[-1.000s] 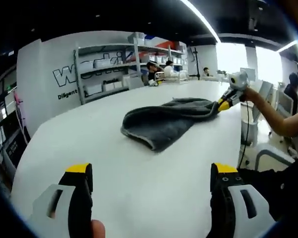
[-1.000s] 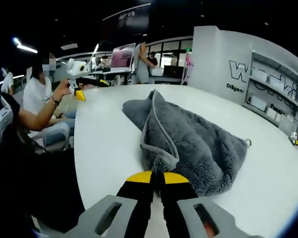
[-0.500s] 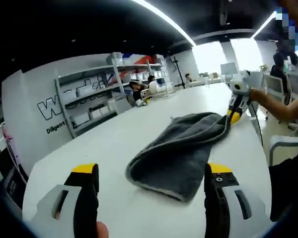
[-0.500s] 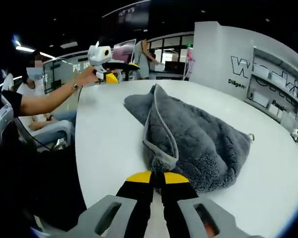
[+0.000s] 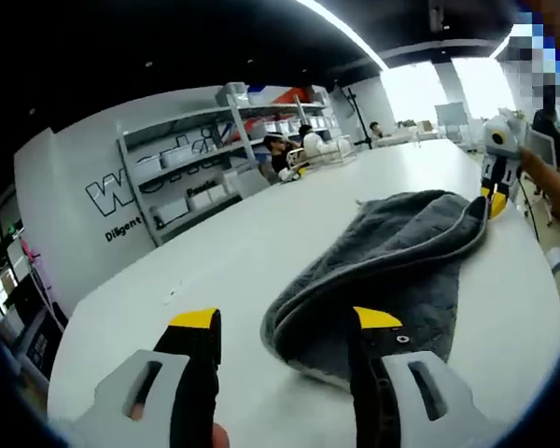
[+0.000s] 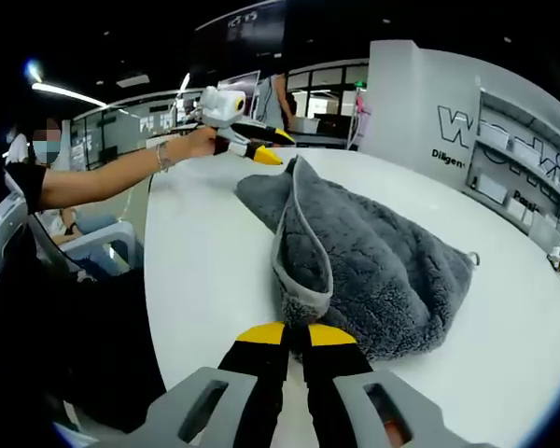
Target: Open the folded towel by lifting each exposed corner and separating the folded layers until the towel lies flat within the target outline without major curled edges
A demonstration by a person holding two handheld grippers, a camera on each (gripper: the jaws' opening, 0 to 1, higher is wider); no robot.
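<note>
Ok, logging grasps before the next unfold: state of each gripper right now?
Left gripper: open, jaws apart, holding nothing, near the towel's end.
Right gripper: shut on the towel's edge.

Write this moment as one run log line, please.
right gripper: shut on towel corner | left gripper: open, near far corner | towel: folded on table

- Grey fluffy towel [image 6: 373,271], still folded, lies on the white worktop [image 6: 205,280].
- Its near hemmed edge is pinched in the right tongs [image 6: 295,332].
- Its far corner lies beside the left tongs [image 6: 266,154].
</note>
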